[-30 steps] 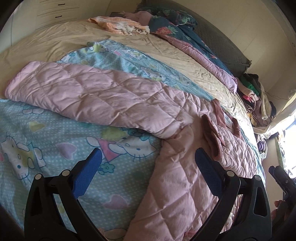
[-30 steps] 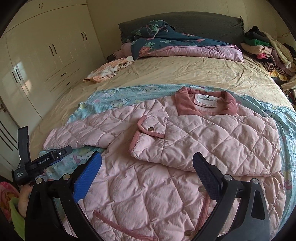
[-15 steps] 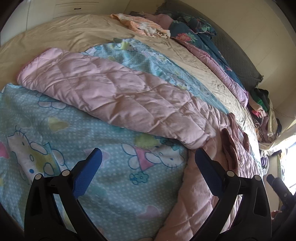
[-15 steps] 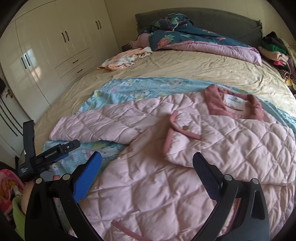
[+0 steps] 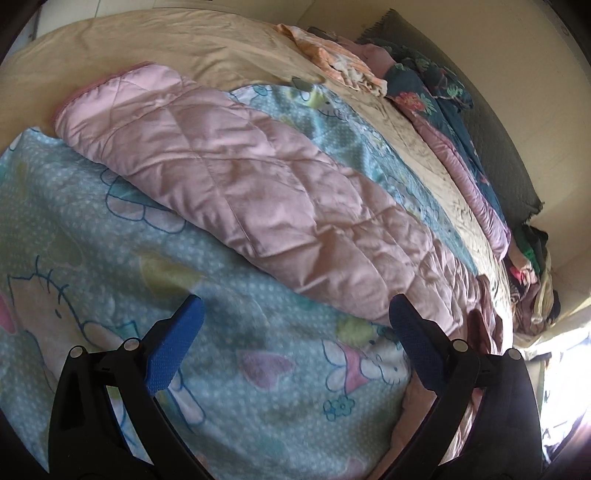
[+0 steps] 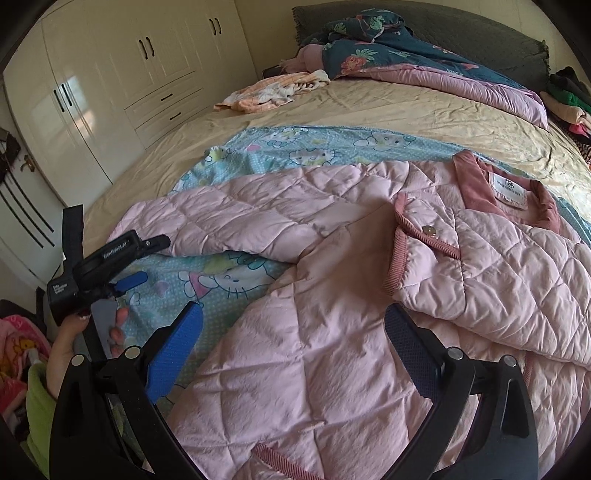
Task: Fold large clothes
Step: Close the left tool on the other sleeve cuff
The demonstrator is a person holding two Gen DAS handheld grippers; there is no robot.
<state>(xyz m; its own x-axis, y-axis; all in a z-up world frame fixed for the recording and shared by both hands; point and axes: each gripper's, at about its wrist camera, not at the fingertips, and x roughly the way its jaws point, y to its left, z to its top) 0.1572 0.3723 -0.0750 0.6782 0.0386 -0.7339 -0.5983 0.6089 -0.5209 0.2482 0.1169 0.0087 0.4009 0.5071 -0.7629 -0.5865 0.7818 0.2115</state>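
Note:
A pink quilted jacket (image 6: pixel 332 317) lies spread on a blue cartoon-print sheet (image 6: pixel 229 280) on the bed. Its far sleeve is folded across the chest (image 6: pixel 480 266); the near sleeve (image 5: pixel 229 184) stretches out to the left. My left gripper (image 5: pixel 295 314) hangs open just short of that sleeve's lower edge, over the blue sheet. In the right wrist view the left gripper (image 6: pixel 133 273) shows at the left, held by a hand (image 6: pixel 74 339). My right gripper (image 6: pixel 291 321) is open above the jacket's body, holding nothing.
A beige bedsheet (image 6: pixel 369 107) covers the bed. A floral duvet (image 6: pixel 388 51) and an orange-white garment (image 6: pixel 273 92) lie near the dark headboard (image 6: pixel 461 26). Piled clothes (image 6: pixel 569 99) sit at the right. White wardrobes (image 6: pixel 110 74) stand to the left.
The left gripper has moved left along the outstretched sleeve and closer to it. The right gripper's view has shifted left toward the jacket's body. Both stay open.

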